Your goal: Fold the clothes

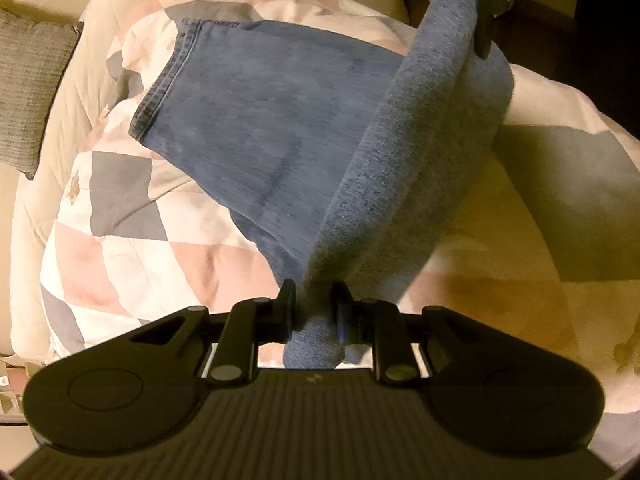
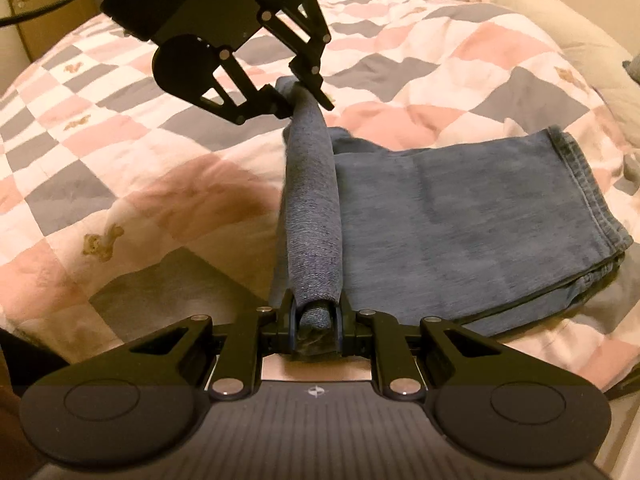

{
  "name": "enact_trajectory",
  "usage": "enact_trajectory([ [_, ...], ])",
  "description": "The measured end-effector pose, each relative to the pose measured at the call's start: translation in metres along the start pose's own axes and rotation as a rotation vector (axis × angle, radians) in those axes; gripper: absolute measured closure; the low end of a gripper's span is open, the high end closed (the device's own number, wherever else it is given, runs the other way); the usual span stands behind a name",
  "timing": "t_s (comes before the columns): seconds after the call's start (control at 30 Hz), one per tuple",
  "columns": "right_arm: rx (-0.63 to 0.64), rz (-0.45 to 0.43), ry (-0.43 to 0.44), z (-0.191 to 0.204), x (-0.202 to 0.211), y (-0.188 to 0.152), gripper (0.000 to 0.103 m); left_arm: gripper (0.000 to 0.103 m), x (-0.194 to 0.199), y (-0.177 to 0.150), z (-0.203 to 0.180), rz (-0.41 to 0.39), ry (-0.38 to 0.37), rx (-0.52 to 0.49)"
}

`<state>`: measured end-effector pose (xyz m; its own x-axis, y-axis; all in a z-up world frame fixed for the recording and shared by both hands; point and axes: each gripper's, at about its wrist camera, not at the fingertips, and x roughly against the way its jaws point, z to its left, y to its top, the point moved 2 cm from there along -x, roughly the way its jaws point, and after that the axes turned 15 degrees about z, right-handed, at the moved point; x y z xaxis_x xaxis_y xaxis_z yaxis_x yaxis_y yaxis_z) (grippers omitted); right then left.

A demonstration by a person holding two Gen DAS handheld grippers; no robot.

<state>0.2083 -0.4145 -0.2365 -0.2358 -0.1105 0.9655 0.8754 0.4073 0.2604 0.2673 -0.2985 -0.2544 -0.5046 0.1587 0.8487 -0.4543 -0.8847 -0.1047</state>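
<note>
A pair of blue jeans (image 1: 256, 132) lies partly folded on a checked quilt (image 1: 120, 248), hem end flat on the bed. Its folded edge is lifted and stretched taut between both grippers. My left gripper (image 1: 314, 312) is shut on one end of that raised fold. The right gripper (image 1: 486, 20) shows at the top of the left wrist view, clamped on the far end. In the right wrist view, the jeans (image 2: 460, 216) spread to the right, my right gripper (image 2: 316, 316) is shut on the rolled edge, and the left gripper (image 2: 298, 98) holds the far end.
The quilt (image 2: 120, 152) of pink, grey and white squares covers the bed. A grey knitted cushion (image 1: 32, 88) lies at the left edge, and a cream pillow (image 2: 560, 28) sits at the far right. A wooden cabinet (image 2: 36, 20) stands beyond the bed.
</note>
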Motion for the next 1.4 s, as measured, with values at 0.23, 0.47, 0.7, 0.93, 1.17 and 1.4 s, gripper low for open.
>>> enact_trajectory([
  [0.23, 0.0, 0.005, 0.083, -0.045, 0.001, 0.002, 0.088, 0.085, -0.013, 0.021, 0.029, 0.029, -0.043, 0.003],
  [0.47, -0.057, 0.002, 0.192, -0.105, 0.004, 0.005, 0.088, 0.085, -0.025, 0.04, 0.067, 0.036, -0.102, 0.038],
  [0.7, -0.204, -0.001, 0.218, -0.205, 0.002, 0.008, 0.088, 0.081, -0.052, 0.073, 0.131, 0.008, -0.107, 0.161],
  [0.93, -0.431, 0.014, 0.323, -0.281, -0.027, 0.0, 0.087, 0.067, -0.082, 0.089, 0.187, 0.007, -0.177, 0.568],
  [1.17, -0.555, -0.044, 0.348, -0.285, -0.018, -0.021, 0.065, 0.068, -0.057, 0.008, 0.174, 0.015, -0.295, 1.304],
  [1.4, -0.495, -0.158, 0.27, -0.285, 0.019, -0.007, 0.058, 0.069, -0.058, -0.024, 0.094, 0.11, -0.491, 1.637],
])
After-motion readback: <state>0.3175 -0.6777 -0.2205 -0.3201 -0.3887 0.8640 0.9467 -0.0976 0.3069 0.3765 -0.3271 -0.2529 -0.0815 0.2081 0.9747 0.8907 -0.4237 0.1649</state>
